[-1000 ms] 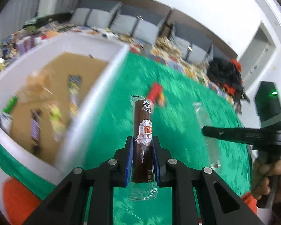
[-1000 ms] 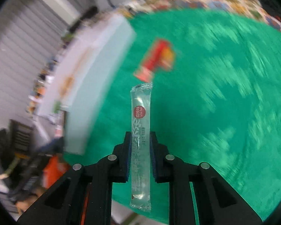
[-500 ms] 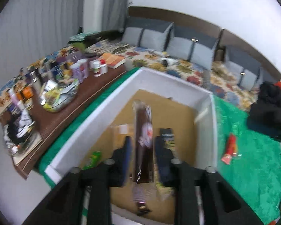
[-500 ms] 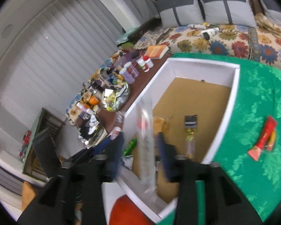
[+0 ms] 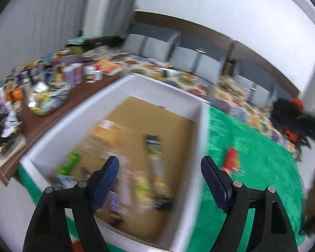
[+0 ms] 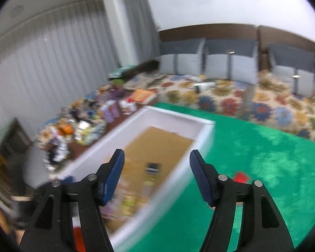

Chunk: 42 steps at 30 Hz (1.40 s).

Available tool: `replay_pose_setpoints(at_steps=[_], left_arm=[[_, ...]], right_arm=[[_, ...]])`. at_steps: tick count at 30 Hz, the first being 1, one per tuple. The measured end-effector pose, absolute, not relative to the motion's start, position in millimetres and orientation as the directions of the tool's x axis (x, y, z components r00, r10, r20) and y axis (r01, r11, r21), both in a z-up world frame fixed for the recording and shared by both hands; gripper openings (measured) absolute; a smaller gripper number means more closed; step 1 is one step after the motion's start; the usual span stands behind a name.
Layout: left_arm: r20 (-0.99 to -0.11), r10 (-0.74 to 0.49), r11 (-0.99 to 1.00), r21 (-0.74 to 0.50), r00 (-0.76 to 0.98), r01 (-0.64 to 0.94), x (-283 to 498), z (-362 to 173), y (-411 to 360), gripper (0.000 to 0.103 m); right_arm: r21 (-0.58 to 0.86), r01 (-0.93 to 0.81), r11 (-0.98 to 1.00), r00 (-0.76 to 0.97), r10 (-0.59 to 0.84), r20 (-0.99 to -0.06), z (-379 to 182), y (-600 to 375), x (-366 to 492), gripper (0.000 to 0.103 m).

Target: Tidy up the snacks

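A white box (image 5: 199, 113) with a brown cardboard floor stands on the green cloth (image 5: 260, 163) and holds several blurred snack packets. My left gripper (image 5: 159, 168) is open and empty above the box. My right gripper (image 6: 156, 161) is open and empty, above the box's (image 6: 205, 130) near right wall. A red snack packet (image 5: 231, 161) lies on the green cloth right of the box; it also shows in the right wrist view (image 6: 240, 177).
A brown side table (image 5: 52, 115) with bottles, cups and a bowl of packets stands left of the box. A flowered bedspread (image 6: 252, 105) and grey cushions (image 6: 220, 63) lie behind. A black bag (image 5: 287, 113) sits at the far right.
Both grippers swung from the green cloth over the box and opened. The brown sausage stick left the left gripper and the clear jelly stick left the right gripper.
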<state>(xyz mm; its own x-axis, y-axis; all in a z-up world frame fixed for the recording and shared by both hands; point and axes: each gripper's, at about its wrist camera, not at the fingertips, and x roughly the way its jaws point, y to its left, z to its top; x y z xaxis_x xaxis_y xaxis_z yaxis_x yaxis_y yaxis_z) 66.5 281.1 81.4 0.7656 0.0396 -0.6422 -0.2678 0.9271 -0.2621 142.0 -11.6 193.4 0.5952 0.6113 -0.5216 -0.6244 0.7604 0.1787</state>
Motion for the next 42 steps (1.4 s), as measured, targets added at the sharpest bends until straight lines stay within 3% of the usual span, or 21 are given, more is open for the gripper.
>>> replay_pose_setpoints(at_steps=[5, 10, 13, 21, 29, 33, 42], left_arm=[[-0.619, -0.11, 0.952, -0.289, 0.778, -0.096, 57.7, 68.5, 190.9, 0.101], [-0.714, -0.198, 0.953, -0.301, 0.672, -0.04, 68.0, 3.4, 122.0, 0.101], [-0.769, -0.179, 0.968, -0.248, 0.613, -0.029, 81.8, -37.4, 97.0, 0.101], [-0.797, -0.013, 0.995, -0.068, 0.603, -0.069, 111.8, -81.8, 79.8, 0.101], [-0.816, 0.008, 0.995, -0.054, 0.579, -0.09, 121.8, -101.5, 93.4, 0.101], [-0.813, 0.014, 0.994, -0.05, 0.583, -0.094, 123.2, -102.6, 95.1, 0.101], [-0.812, 0.044, 0.997, -0.005, 0.582, -0.083, 124.9, -105.7, 86.7, 0.103]], right_arm=[[0.058, -0.468, 0.882, 0.663, 0.393, -0.637, 99.6, -101.6, 145.0, 0.069], [0.017, -0.298, 0.954, 0.619, 0.207, -0.758, 4.1, -190.9, 131.1, 0.069], [0.023, -0.231, 0.973, 0.612, 0.164, -0.774, -22.9, -227.6, 120.0, 0.069], [0.0, -0.224, 0.975, 0.645, 0.148, -0.75, -44.1, -247.1, 115.2, 0.069], [0.016, -0.222, 0.975, 0.632, 0.157, -0.759, -53.5, -248.6, 111.4, 0.07], [0.022, -0.211, 0.977, 0.627, 0.152, -0.764, -55.2, -250.7, 112.3, 0.077], [0.022, -0.203, 0.979, 0.626, 0.147, -0.765, -56.5, -252.6, 112.8, 0.08]])
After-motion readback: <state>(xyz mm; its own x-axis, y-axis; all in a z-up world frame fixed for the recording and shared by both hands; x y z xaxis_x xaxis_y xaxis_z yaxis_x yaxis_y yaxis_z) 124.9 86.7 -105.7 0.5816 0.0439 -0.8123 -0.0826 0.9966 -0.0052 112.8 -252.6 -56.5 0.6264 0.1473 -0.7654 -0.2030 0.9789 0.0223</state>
